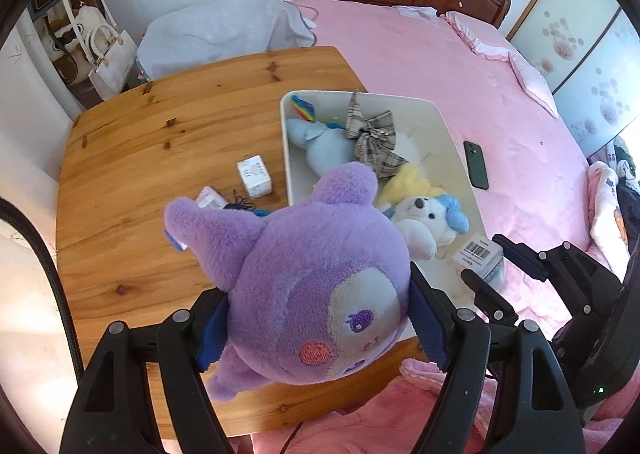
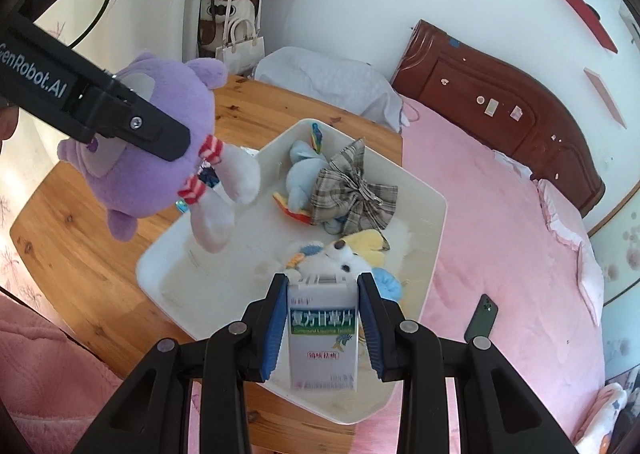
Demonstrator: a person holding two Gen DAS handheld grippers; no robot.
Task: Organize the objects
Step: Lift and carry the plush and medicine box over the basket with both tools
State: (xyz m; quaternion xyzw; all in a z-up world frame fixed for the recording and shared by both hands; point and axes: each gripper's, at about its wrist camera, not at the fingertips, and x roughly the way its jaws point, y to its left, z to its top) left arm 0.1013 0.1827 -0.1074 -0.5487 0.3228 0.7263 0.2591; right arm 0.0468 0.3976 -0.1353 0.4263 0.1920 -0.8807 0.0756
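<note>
A purple plush toy [image 1: 316,294] is pinched at the head between the blue pads of the left gripper [image 1: 318,314] and is held in the air above the near edge of the wooden desk [image 1: 160,126]; in the right wrist view the same toy [image 2: 160,142] is seen hanging at the left, with its white body and red-and-white striped scarf pointing towards the white tray [image 2: 424,222]. A white medicine box [image 2: 323,330] printed with green and blue characters is clamped between the pads of the right gripper [image 2: 323,328] and is held upright over the near part of the tray. In the left wrist view the right gripper [image 1: 500,262] is seen at the right with the barcoded face of the box [image 1: 478,252] turned upward. The tray [image 1: 432,110] rests on the right part of the desk, partly overhanging the pink bed [image 1: 520,126]. Inside it are a light blue plush with a rainbow tail [image 1: 320,142], a grey plaid bow [image 1: 372,134] lying on that plush, and a white plush dog with blue ears [image 1: 424,218] beside a yellow plush part [image 1: 412,182]. A small white box [image 1: 254,176] lies on the desk to the left of the tray, with a smaller white packet [image 1: 210,198] and a dark tangled item nearer, partly hidden by the purple toy. A dark green phone [image 1: 476,164] lies on the bed to the right of the tray.
</note>
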